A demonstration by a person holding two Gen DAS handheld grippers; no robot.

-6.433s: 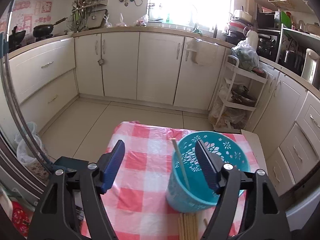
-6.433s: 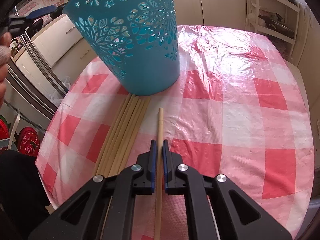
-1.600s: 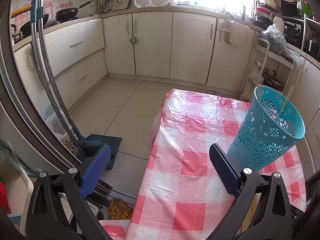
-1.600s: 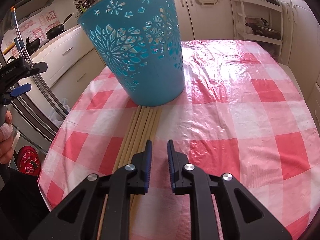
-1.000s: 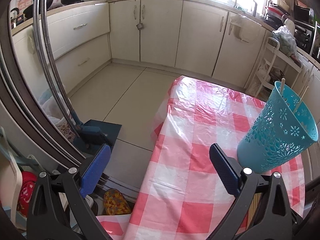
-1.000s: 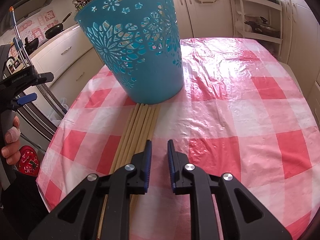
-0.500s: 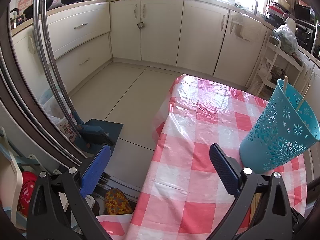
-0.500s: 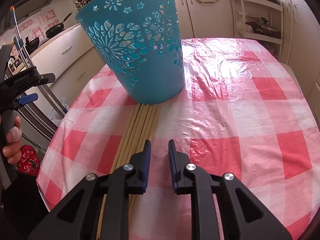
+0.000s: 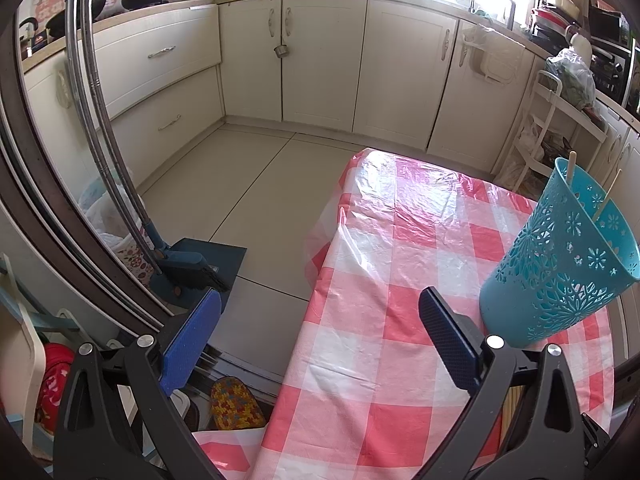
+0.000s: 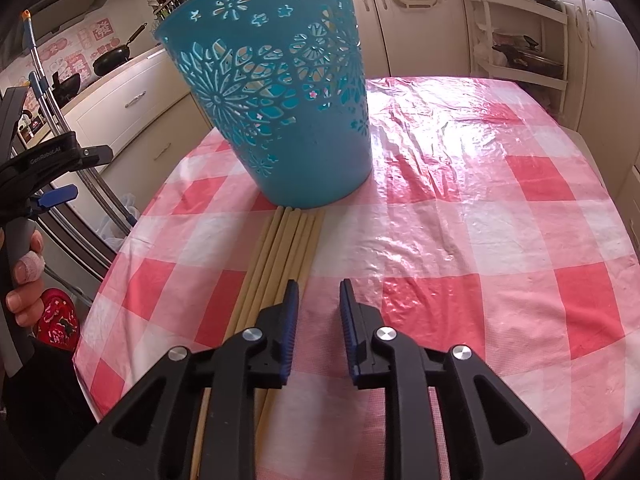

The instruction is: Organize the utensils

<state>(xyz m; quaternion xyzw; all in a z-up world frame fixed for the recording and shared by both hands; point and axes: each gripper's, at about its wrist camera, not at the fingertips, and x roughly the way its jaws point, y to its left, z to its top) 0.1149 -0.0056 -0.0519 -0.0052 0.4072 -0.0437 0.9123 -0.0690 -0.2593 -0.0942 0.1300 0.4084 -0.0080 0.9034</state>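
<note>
Cream kitchen cabinets (image 9: 320, 60) run round the far walls, and nearer stands a table under a pink-and-white checked plastic cloth (image 9: 400, 280).

From the left wrist view, the left gripper (image 9: 320, 320) hangs over the table's near corner, its blue pads spread wide with nothing between them. It looks parked clear of the work, I'd say to leave room for the other hand. At the right edge stands the teal cut-out basket (image 9: 560, 272), upright on the cloth though the lens makes it lean. Two chopsticks in the basket (image 9: 570, 168) poke above its rim, so some sorting appears done already. A mop and dustpan (image 9: 188, 264) lean by the floor at left.

From the right wrist view, the right gripper (image 10: 318, 292) sits low over the cloth, aimed toward the basket (image 10: 280, 100). Its jaws have just been opening and now stand a little apart, with only bare cloth between them. Just beside its left finger lies the bundle of loose chopsticks (image 10: 280, 252), side by side, far ends touching the basket's foot. I judge that narrow gap suits pinching one stick from the bundle's edge. Far left, a hand (image 10: 24, 280) grips the other tool's handle.
</note>
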